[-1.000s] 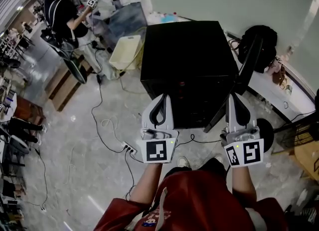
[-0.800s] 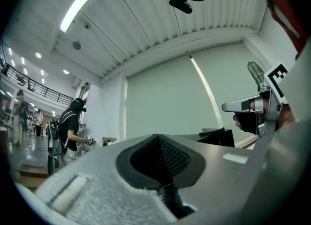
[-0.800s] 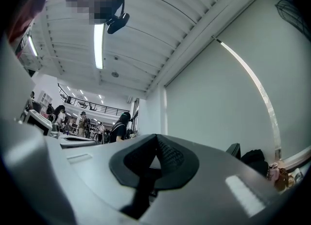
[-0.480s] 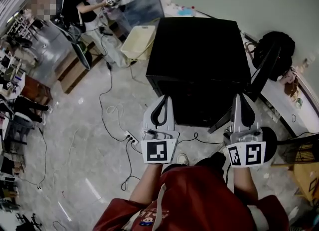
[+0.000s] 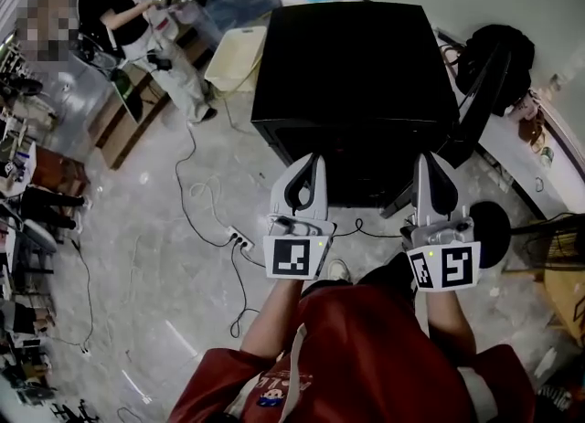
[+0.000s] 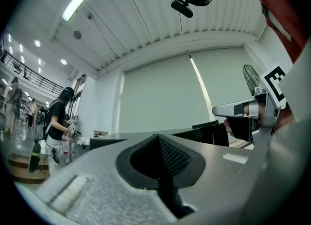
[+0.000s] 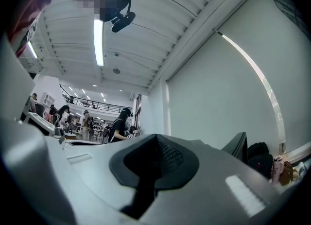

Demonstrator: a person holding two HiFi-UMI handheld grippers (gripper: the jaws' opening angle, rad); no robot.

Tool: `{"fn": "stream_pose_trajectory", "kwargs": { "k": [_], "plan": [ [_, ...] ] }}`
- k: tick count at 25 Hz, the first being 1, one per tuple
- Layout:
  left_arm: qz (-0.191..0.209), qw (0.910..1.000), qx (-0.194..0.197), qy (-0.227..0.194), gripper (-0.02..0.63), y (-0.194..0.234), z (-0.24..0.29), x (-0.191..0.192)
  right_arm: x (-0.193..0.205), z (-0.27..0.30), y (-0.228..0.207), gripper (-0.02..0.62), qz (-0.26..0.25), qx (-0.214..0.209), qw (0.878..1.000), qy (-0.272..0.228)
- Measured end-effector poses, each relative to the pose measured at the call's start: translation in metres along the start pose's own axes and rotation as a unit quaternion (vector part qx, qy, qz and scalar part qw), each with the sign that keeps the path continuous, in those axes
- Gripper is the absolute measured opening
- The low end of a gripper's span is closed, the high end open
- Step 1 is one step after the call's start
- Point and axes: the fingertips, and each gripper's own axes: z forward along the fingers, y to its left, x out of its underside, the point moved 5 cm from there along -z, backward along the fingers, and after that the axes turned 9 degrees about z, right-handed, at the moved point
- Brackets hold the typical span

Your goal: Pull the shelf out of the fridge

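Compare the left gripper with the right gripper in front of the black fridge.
In the head view the left gripper points at the front face of the fridge; the right gripper points at its right corner, beside the open door. The left leans rightward, the right leftward. Both are shut and hold nothing.

Two grippers are showing, left gripper [image 5: 314, 162] and right gripper [image 5: 428, 160], plus one fridge [image 5: 352, 83], one bin [image 5: 234, 58], one power strip [image 5: 239, 244] and one person [image 5: 137, 19].

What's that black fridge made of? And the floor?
Fridge: probably painted metal, matte black, judging by its flat panels and sharp edges. Floor: looks like polished stone or tile, since it is grey, mottled and faintly shiny.
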Motion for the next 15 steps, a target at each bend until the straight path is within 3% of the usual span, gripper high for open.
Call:
{"fn": "stream_pose_trajectory", "kwargs": {
  "k": [4,10,15],
  "plan": [
    [-0.051,0.9984,0.024,0.003,0.013,-0.012,0.007,0.018,0.015,-0.004,-0.001,-0.002,-0.002,0.006,1.0,0.011],
    [-0.084,0.9959,0.027,0.016,0.039,-0.022,0.02,0.049,0.021,-0.01,-0.001,-0.002,0.0,0.01,1.0,0.028],
    [-0.153,0.9866,0.028,0.049,0.094,-0.028,0.033,0.083,0.022,-0.013,0.001,-0.002,-0.008,0.01,0.999,0.034]
  ]
}}
